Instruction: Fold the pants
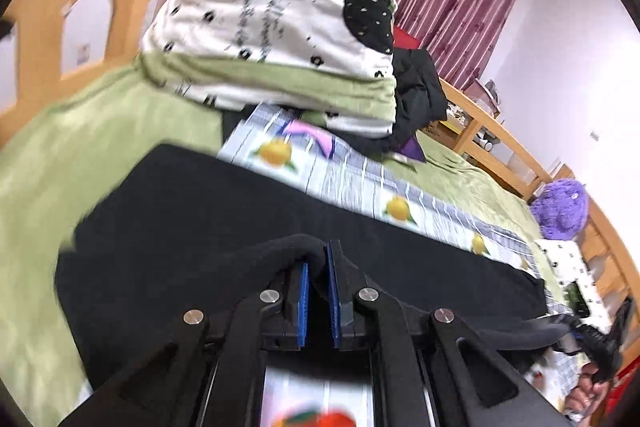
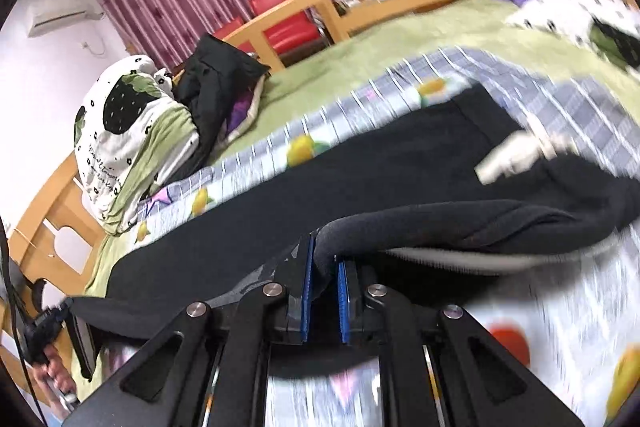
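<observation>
Both tongs are clenched on the near edge of the black, soft fleece-like pants (image 1: 280, 227), which lie spread across a fruit-printed, grey-striped bedsheet (image 1: 360, 183) on the bed, stretching away ahead of the tongs. The left tongs (image 1: 318, 267) pinch a raised ridge of the dark fabric between their blue pads, and the right tongs (image 2: 325, 267) do the same, with a thick roll of cloth running off to their right, where a pale lining and a white tag-like patch (image 2: 516, 157) show. Each bite looks shallow, taken near the pad tips, so the heavy cloth could slip out of one pair as the edge is carried over, leaving the fold skewed. If the two hands travel unevenly, the edge between them may sag or twist and the layers will land creased. The tongs may also have caught only the top layer, in which case the lower one would stay behind and bunch. Beyond the pants sits a white-and-green patterned bundle of bedding (image 1: 272, 27) with a black garment (image 1: 420, 87) beside it; a fold carried too far could land against them. The blur makes the exact bite hard to judge.
</observation>
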